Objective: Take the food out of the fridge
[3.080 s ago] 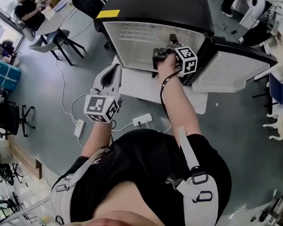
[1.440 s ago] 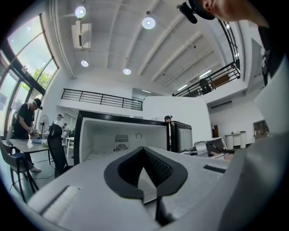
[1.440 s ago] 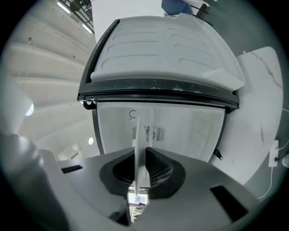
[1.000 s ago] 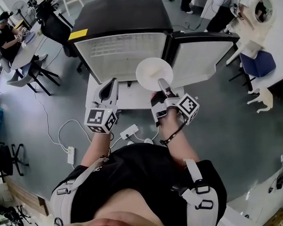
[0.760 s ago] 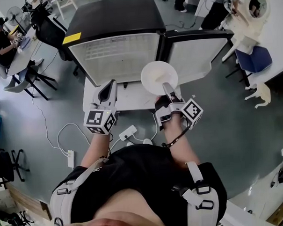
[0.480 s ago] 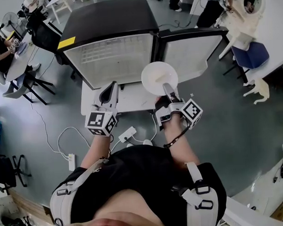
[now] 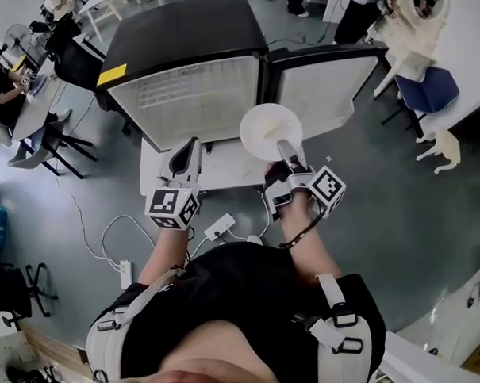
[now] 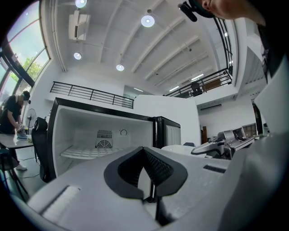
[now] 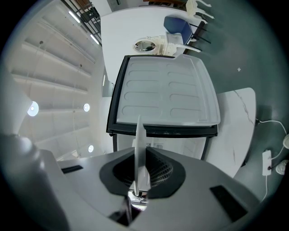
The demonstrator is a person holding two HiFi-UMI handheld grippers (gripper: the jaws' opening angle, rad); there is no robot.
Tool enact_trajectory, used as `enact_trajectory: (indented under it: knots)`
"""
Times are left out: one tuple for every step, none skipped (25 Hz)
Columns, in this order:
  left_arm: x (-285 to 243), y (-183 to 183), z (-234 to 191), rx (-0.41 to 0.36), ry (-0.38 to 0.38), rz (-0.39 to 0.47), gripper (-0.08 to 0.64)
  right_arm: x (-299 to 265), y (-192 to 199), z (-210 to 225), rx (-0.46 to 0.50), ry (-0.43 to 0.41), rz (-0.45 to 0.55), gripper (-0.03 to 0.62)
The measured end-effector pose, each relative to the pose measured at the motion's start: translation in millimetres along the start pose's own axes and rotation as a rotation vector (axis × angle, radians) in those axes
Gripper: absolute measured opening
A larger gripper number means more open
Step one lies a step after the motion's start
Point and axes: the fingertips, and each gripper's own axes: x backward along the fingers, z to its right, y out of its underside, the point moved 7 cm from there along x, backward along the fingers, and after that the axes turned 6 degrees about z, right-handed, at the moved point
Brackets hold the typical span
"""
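The small black fridge (image 7: 189, 90) stands open on the floor, its door (image 7: 324, 81) swung out to the right. Its white inside (image 8: 97, 135) shows one wire shelf with nothing on it. My right gripper (image 7: 283, 150) is shut on the rim of a round white plate (image 7: 270, 128), held level in front of the fridge; the plate's top looks bare. In the right gripper view the plate (image 9: 140, 146) is edge-on between the pads, with the fridge door (image 9: 167, 97) beyond. My left gripper (image 7: 187, 153) is shut and holds nothing, its pads (image 8: 159, 167) touching.
The fridge rests on a white slab (image 7: 223, 168). A power strip (image 7: 220, 225) and white cables lie on the grey floor by my feet. People sit at a table with dark chairs (image 7: 60, 67) at far left. A blue chair (image 7: 426, 87) and a white table stand at right.
Three seconds ago my right gripper was inside the fridge; now it holds the plate outside, in front. Over the last second both grippers shifted only slightly, and nothing was let go.
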Motion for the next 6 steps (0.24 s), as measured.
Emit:
enact_trajectory:
  knots:
    - [0.1, 0.3, 0.1, -0.002, -0.001, -0.002, 0.003, -0.2, -0.5, 0.0, -0.002, -0.001, -0.002, 0.029]
    - [0.1, 0.8, 0.2, -0.003, -0.003, -0.005, 0.003, -0.1, -0.8, -0.2, -0.003, -0.003, -0.003, 0.029]
    - [0.2, 1.3, 0.1, -0.003, -0.004, -0.008, 0.003, -0.1, -0.8, -0.4, -0.003, -0.005, -0.005, 0.029]
    - [0.3, 1.7, 0.0, -0.002, -0.005, -0.011, 0.003, 0.0, -0.5, -0.6, -0.004, -0.008, -0.007, 0.029]
    - [0.6, 2.0, -0.2, 0.000, -0.006, -0.012, 0.003, 0.0, 0.0, -0.8, -0.005, -0.012, -0.011, 0.029]
    - [0.8, 2.3, -0.4, 0.001, -0.008, -0.014, 0.003, 0.0, 0.6, -0.9, -0.007, -0.017, -0.014, 0.029]
